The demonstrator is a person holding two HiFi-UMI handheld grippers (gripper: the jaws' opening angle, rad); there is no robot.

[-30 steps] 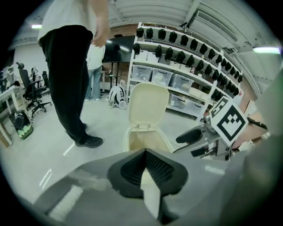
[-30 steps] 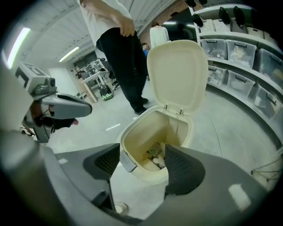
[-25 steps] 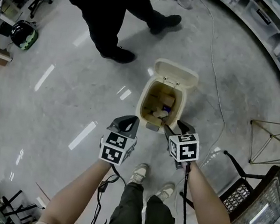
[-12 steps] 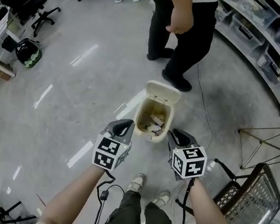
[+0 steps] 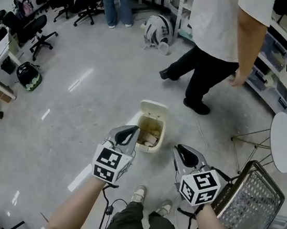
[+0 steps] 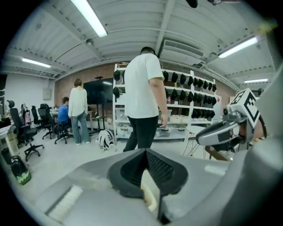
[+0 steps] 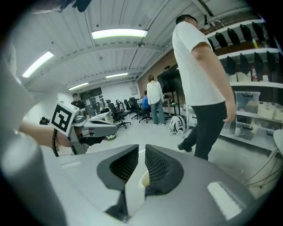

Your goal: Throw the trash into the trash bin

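The cream trash bin stands on the grey floor with its lid tipped back and pieces of trash inside. Both grippers hang high above the floor on the near side of the bin. My left gripper is shut and empty; in the left gripper view its jaws meet at the tips. My right gripper hovers to the right of the bin. Its jaws are closing, with a narrow gap left and nothing between them.
A person in a white shirt and black trousers walks just beyond the bin. A wire basket and a round white table stand at the right. Office chairs and a helmet sit at the far left. Shelves line the right wall.
Both grippers have risen well above the bin, which now looks smaller and lower. The right jaws have narrowed. The bystander has stepped to the bin's far right.
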